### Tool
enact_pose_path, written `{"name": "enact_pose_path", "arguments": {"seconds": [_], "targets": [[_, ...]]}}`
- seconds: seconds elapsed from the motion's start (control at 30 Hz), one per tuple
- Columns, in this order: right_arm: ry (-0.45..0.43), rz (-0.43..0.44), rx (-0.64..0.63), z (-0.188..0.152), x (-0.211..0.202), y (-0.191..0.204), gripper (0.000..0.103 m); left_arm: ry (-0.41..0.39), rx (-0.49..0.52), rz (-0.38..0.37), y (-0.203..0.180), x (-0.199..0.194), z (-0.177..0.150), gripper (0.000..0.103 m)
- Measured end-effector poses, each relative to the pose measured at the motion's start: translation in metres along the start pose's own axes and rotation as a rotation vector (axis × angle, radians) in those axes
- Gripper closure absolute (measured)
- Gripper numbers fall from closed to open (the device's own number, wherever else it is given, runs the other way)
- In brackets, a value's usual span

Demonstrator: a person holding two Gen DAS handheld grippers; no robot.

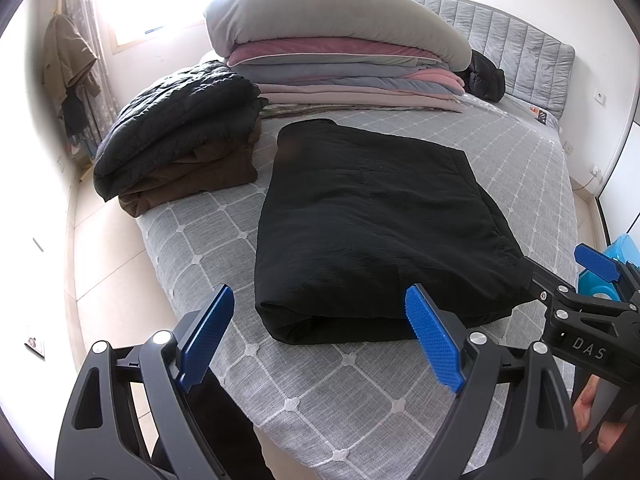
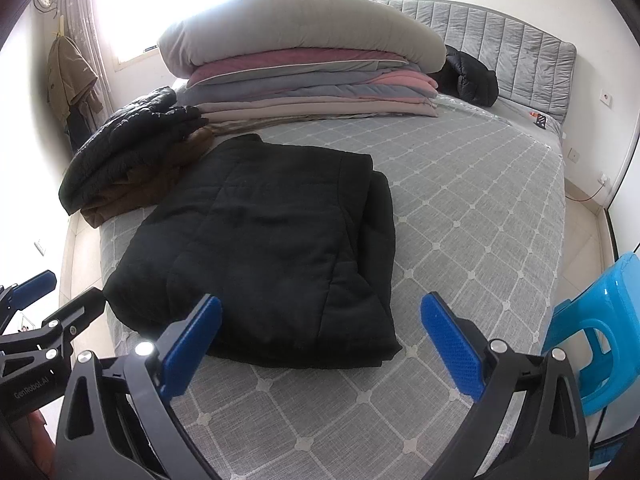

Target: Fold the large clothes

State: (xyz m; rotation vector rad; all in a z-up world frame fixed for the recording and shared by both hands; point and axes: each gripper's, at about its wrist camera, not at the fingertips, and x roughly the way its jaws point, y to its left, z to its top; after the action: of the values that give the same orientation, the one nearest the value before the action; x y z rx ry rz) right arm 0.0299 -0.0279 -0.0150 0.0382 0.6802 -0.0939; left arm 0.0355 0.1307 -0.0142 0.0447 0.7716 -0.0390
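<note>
Folded black coat [image 1: 372,224] lies just ahead of both wide-open, seemingly empty claws [image 1: 320,336] [image 2: 320,344].

Left tongs [image 1: 320,336] gaping, right tongs [image 2: 320,344] gaping — both empty

Brown garment [image 1: 192,184] mostly hidden under black quilted jacket [image 1: 176,120]. Blue stool [image 2: 592,332] cut by right edge. Small item by headboard [image 1: 541,115] too small to identify.
</note>
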Motion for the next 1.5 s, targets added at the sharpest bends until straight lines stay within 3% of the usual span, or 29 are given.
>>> {"name": "enact_pose_path", "arguments": {"seconds": [1.5], "targets": [[0.010,0.002,-0.005,0.0023,0.0058,-0.0060,0.007,0.004,0.006,-0.004,0.0010,0.0066,0.0015,0.019]]}}
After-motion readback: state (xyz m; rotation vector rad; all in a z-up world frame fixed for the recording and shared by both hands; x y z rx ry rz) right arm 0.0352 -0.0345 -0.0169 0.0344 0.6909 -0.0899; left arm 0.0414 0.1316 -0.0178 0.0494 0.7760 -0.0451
